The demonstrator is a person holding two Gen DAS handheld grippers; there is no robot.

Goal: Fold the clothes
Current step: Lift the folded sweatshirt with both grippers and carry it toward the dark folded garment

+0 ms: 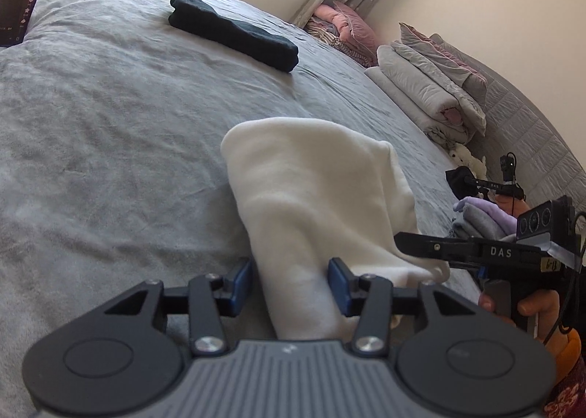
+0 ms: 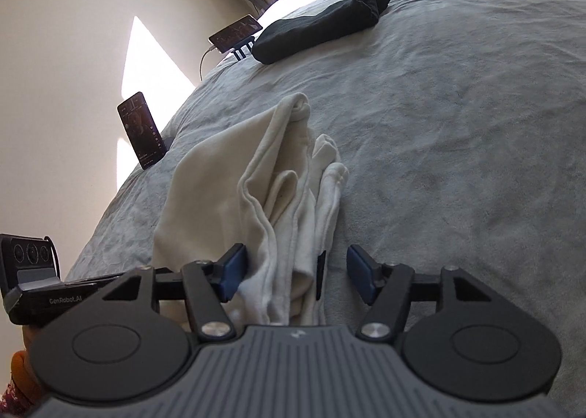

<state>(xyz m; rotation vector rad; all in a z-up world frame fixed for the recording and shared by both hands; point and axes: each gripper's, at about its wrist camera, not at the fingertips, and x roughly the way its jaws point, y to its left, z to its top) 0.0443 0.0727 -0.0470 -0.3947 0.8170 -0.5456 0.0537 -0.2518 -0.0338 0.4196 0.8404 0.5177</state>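
Near the black folded garment (image 1: 234, 32), cream fleece garment (image 1: 315, 191) looks soft, light, floppy imo; left gripper (image 1: 289, 284) and right gripper (image 2: 296, 273) fingers apart round it, so pinch bunched edges.

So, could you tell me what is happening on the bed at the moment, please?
A person with a handheld gripper in each hand is folding a cream fleece garment on the grey bedspread. The left gripper and right gripper both straddle the near end of the cloth with jaws open, not clamping it. A folded dark garment already lies further up the bed, and folded bedding is stacked against the wall.
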